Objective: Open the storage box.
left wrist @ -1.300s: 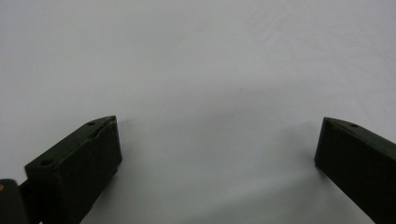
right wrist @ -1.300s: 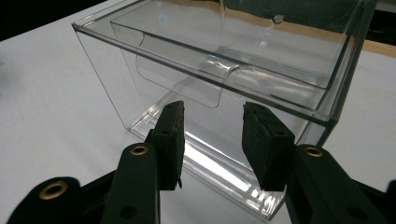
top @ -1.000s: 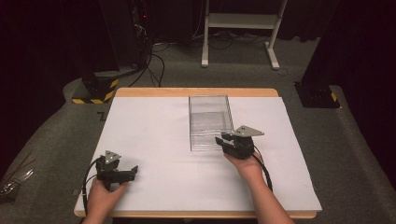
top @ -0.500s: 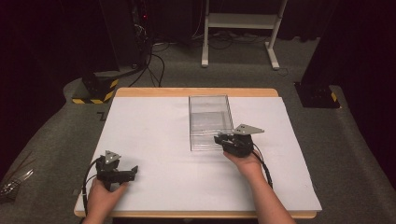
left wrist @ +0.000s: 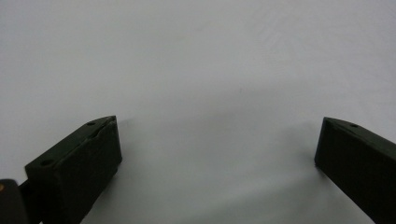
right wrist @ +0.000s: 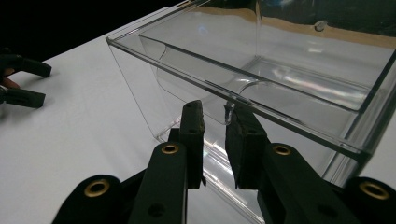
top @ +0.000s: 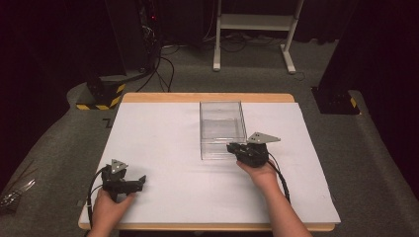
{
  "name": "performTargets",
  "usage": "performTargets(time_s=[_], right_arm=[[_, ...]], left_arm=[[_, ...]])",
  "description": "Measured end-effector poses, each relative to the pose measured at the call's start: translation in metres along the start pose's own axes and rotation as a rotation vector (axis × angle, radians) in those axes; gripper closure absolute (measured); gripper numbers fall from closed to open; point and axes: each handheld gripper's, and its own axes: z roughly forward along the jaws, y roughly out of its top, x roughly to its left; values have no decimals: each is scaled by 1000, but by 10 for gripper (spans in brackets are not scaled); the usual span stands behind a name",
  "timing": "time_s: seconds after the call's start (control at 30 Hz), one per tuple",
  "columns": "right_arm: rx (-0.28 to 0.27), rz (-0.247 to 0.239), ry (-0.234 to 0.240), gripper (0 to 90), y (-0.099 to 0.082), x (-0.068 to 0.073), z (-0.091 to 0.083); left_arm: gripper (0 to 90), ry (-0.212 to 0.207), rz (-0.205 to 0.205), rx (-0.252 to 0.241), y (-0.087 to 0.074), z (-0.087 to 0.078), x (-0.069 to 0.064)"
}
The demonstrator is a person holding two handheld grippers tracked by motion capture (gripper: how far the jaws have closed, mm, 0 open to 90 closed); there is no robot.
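A clear plastic box is seen upright on the white sheet covering the wooden table, set a little right of centre toward the far edge; nothing is seen inside it.

Right gripper is held by the right hand at the box's near wall, by its right corner. In the right gripper view the jaws of the gripper are nearly closed, only a narrow gap left, with the near wall of the box standing just behind the tips. Whether the wall is actually pinched cannot be told.

Left gripper is held by the left hand low over the sheet at the near left, well apart from the box. In the left gripper view its jaws are spread wide over bare sheet, nothing held.
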Motion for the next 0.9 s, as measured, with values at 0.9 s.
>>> performTargets(time_s=[0.9], right_arm=[[-31,19,50,696,-3,1,3]], left_arm=[[6,0,1,0,0,0,0]])
